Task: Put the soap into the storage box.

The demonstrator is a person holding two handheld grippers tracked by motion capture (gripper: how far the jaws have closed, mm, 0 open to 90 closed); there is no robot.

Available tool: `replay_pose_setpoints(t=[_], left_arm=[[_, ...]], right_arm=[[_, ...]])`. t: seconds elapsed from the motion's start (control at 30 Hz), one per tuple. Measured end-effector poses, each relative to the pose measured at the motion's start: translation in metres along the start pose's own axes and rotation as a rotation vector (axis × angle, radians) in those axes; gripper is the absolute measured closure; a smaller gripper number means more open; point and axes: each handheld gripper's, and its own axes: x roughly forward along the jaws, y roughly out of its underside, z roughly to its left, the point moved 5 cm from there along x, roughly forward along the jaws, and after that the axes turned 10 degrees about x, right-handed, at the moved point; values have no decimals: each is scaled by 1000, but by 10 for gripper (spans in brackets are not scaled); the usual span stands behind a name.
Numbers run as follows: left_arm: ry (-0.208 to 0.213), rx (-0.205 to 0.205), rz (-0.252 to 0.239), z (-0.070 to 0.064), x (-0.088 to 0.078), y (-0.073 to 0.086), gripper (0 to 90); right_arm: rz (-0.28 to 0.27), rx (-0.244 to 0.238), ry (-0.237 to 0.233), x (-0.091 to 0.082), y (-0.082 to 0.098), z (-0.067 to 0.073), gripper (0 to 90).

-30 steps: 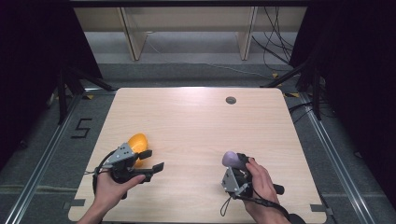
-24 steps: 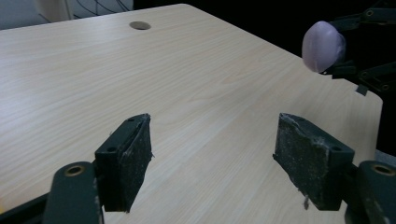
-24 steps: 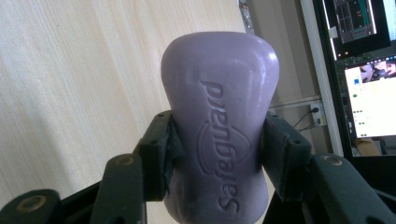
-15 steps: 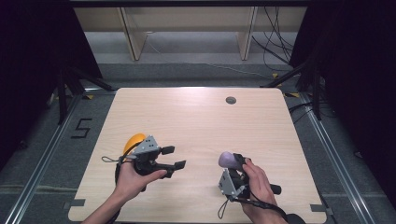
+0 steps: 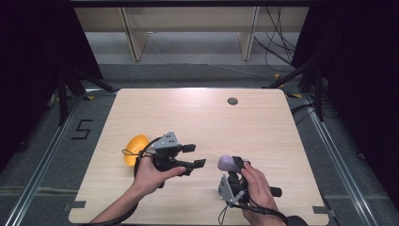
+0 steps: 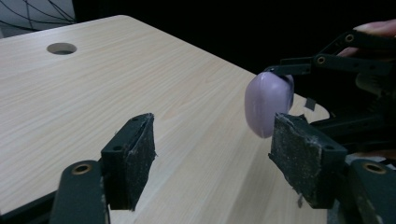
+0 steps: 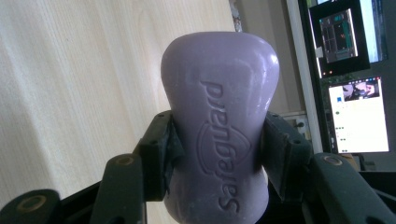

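Purple soap bar sits pinched in my right gripper — my left gripper, jaws spread and just narrowing, holds nothing beside it.

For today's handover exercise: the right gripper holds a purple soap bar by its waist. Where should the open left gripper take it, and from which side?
Grip the soap on its bulging free end, above the right gripper pads at the narrow waist. Come in from the left gripper side, level across the table, pads on the broad flat faces. That end is bare, and the left jaws, just closing a little, hold nothing yet.
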Motion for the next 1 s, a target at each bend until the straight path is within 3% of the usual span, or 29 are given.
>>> replay_pose_setpoints(t=[0.03, 0.13, 0.17, 0.2, 0.33, 0.4, 0.47, 0.57, 0.63, 0.67, 0.73, 0.77, 0.8, 0.83, 0.87, 1.0], left_arm=[[-1, 0, 4, -1, 1, -1, 309], [25, -10, 3, -5, 6, -3, 327], [39, 5, 4, -6, 7, -4, 333], [57, 7, -2, -8, 9, -5, 338], [90, 6, 4, -13, 16, -6, 360], [107, 14, 13, -15, 21, -5, 370], [114, -3, 22, -16, 25, -3, 386], [123, -3, 31, -19, 29, -3, 421], [143, 16, 30, -20, 33, -2, 430], [137, -9, 37, -21, 34, -2, 433], [155, 10, 35, -21, 36, -2, 449], [147, -2, 39, -21, 36, -2, 455], [157, 1, 40, -22, 37, -2, 461], [162, 18, 42, -21, 38, -2, 469], [163, 0, 43, -22, 39, -1, 476], [166, 3, 47, -23, 41, -1, 506]], right_arm=[[14, 39, -4, -1, 0, 3, 501], [-6, 15, -2, -1, -2, 2, 501], [12, 54, 3, -3, -2, 5, 501], [10, 56, 0, -4, -3, 6, 501], [-20, -19, -1, -2, -5, 4, 501], [-13, -9, 2, -3, -6, 5, 501], [-15, -13, -5, -2, -7, 6, 501], [-26, -53, 0, 0, -8, 4, 501], [-17, -27, -3, -1, -8, 7, 501], [-27, -61, 6, 0, -9, 5, 501], [-30, -62, 1, 0, -9, 6, 501], [-28, -68, 3, -1, -9, 6, 501], [-8, -3, -3, -2, -8, 10, 501], [-21, -35, -6, 0, -8, 9, 501], [-27, -43, -7, 0, -9, 8, 501], [-35, -44, -7, 0, -10, 9, 501]])
